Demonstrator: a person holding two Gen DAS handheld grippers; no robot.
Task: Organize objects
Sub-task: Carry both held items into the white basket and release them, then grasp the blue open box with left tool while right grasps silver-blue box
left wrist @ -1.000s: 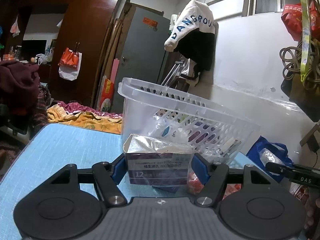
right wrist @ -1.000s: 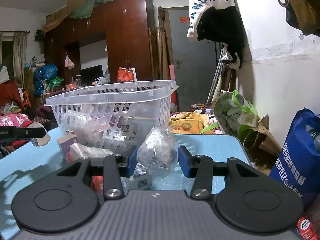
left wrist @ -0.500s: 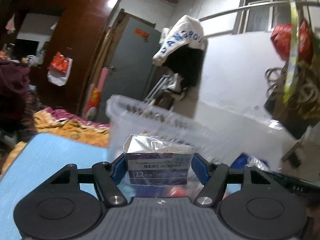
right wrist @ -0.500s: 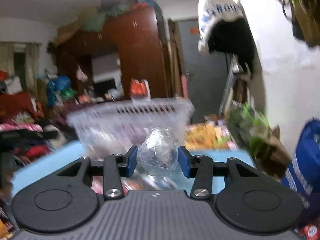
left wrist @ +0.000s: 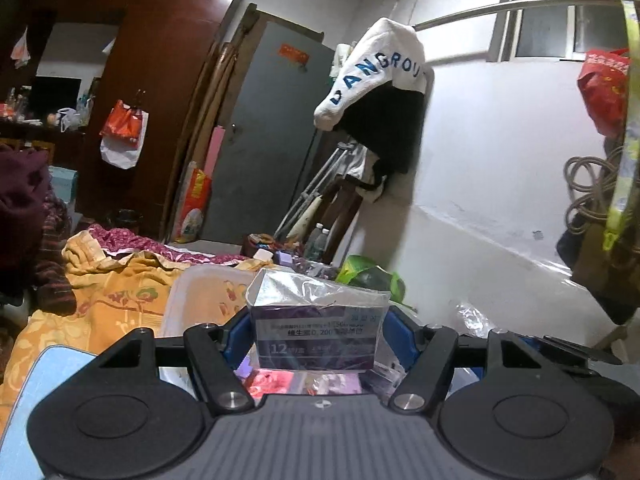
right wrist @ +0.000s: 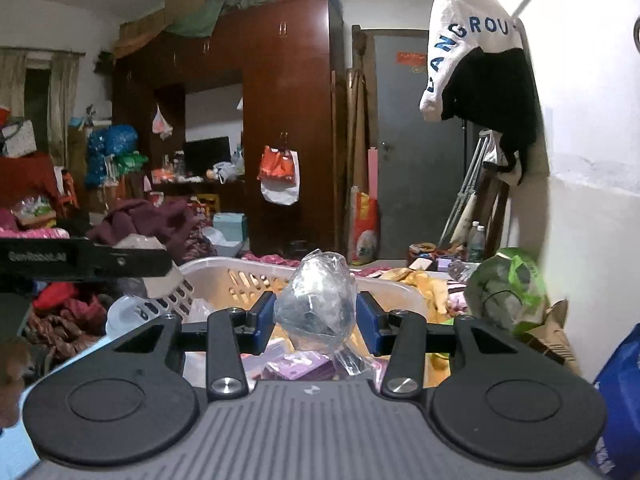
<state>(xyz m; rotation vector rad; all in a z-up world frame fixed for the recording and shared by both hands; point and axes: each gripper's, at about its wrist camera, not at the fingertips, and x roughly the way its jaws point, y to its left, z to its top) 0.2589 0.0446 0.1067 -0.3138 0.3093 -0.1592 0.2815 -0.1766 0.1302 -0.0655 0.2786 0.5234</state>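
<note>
Since a second ago both loads have been lifted above the basket [right wrist: 224,280], probably for dropping in. Over its rim, a box [left wrist: 318,336] is pinched by the left gripper [left wrist: 318,340] and a clear bag [right wrist: 318,300] by the right gripper [right wrist: 316,318]. Beside the basket lies blue table [left wrist: 52,372], a wardrobe [right wrist: 280,120] beyond.

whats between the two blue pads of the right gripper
A crumpled clear plastic bag, pinched between the right gripper pads above the white basket, shown in the right wrist view.
</note>
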